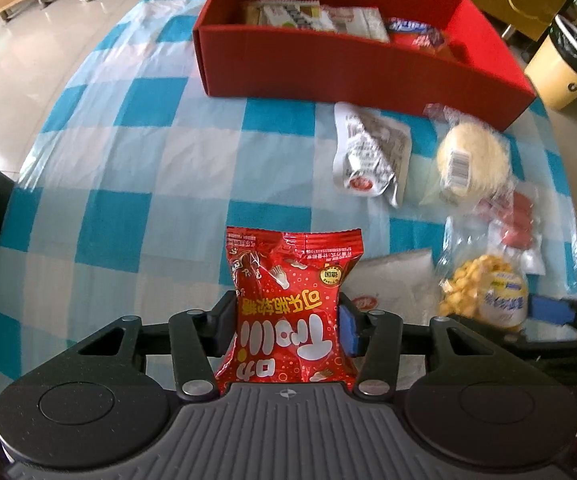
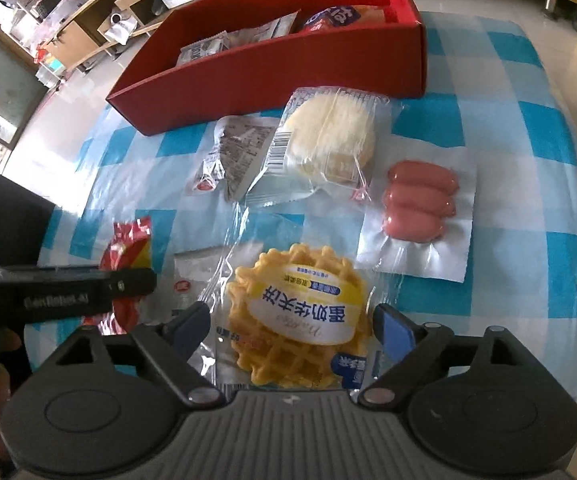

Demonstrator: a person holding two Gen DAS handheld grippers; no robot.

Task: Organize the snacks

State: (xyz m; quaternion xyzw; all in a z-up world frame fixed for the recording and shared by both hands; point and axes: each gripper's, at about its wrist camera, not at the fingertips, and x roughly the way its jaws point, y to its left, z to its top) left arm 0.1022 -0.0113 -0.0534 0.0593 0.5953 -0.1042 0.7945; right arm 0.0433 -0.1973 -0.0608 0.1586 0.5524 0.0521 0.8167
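My left gripper (image 1: 288,320) is shut on a red snack packet (image 1: 288,304) and holds it above the blue-and-white checked cloth; the packet also shows in the right wrist view (image 2: 128,248). The red box (image 1: 352,60) with several snacks inside stands at the far side, also seen in the right wrist view (image 2: 280,60). My right gripper (image 2: 292,328) is open, its fingers on either side of a wrapped yellow waffle (image 2: 296,316) lying on the cloth. The waffle also appears at the right of the left wrist view (image 1: 484,292).
On the cloth lie a grey-white sachet (image 2: 232,156), a wrapped pale round cake (image 2: 328,136), a vacuum pack of pink sausages (image 2: 420,200) and a flat white packet (image 2: 196,272). Wooden shelving (image 2: 88,12) and a yellow bin (image 1: 564,68) stand beyond the table.
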